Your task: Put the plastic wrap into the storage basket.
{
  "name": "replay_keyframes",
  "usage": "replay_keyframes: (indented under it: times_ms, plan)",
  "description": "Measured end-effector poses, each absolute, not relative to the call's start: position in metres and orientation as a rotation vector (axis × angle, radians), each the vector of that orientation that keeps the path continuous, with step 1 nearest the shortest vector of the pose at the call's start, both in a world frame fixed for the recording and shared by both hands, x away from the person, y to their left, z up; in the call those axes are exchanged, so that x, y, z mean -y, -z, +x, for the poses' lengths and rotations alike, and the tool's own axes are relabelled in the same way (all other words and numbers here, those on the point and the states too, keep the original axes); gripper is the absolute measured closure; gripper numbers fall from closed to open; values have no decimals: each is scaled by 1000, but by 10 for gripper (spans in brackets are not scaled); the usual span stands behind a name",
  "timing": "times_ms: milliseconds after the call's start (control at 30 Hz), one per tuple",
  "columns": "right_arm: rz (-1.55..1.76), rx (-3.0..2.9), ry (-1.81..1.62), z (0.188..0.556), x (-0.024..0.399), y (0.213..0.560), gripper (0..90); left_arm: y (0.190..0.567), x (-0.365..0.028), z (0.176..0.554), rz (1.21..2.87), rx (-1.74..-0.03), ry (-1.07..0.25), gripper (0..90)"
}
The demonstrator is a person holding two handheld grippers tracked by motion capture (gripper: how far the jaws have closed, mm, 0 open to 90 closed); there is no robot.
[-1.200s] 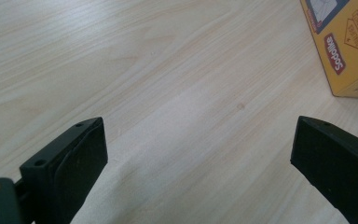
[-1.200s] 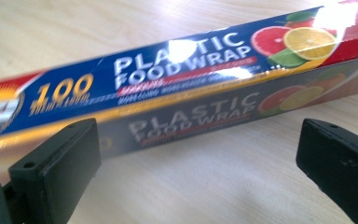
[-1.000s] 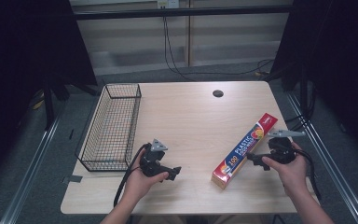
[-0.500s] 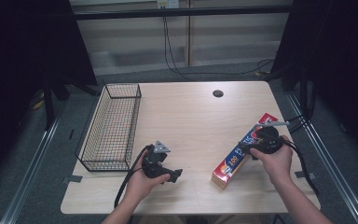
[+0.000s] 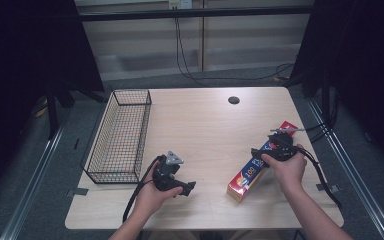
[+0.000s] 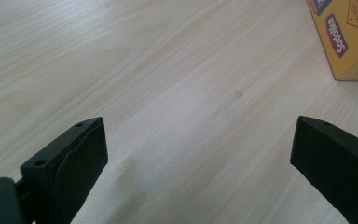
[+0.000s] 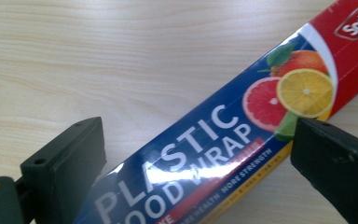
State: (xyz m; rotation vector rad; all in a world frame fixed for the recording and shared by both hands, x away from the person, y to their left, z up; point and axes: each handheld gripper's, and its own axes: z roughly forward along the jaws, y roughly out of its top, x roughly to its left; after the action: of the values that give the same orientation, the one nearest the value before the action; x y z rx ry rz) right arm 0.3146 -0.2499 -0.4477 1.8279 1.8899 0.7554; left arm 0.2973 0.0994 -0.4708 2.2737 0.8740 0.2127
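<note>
A long plastic wrap box (image 5: 250, 172), blue and red with citrus pictures, lies at a slant on the right of the wooden table. My right gripper (image 5: 260, 152) hovers over its middle. In the right gripper view the box (image 7: 205, 135) passes between the wide-apart jaws of the right gripper (image 7: 200, 163). The jaws have just been closing a little, and the pads stand apart from the box. My left gripper (image 5: 187, 188) rests low at the table's front middle, open. The left gripper (image 6: 200, 163) has bare wood between its jaws, and the box's yellow end (image 6: 349, 37) lies beyond at the upper right.
A black wire basket (image 5: 120, 135) stands at the table's left side. A small dark round hole (image 5: 234, 100) sits near the far edge. Cables trail from both grippers over the table's front and right edges.
My right hand has moved left from beside the box's far end to above its middle. The left hand and the box have stayed in place.
</note>
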Motion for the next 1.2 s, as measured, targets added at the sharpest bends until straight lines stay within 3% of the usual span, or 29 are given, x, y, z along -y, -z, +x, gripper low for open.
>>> replay_keyframes:
  times_ms: [1200]
  plan:
    - [1894,-1823,-689,313,244,461,0,472,-94,295,2291,-862,-213,40]
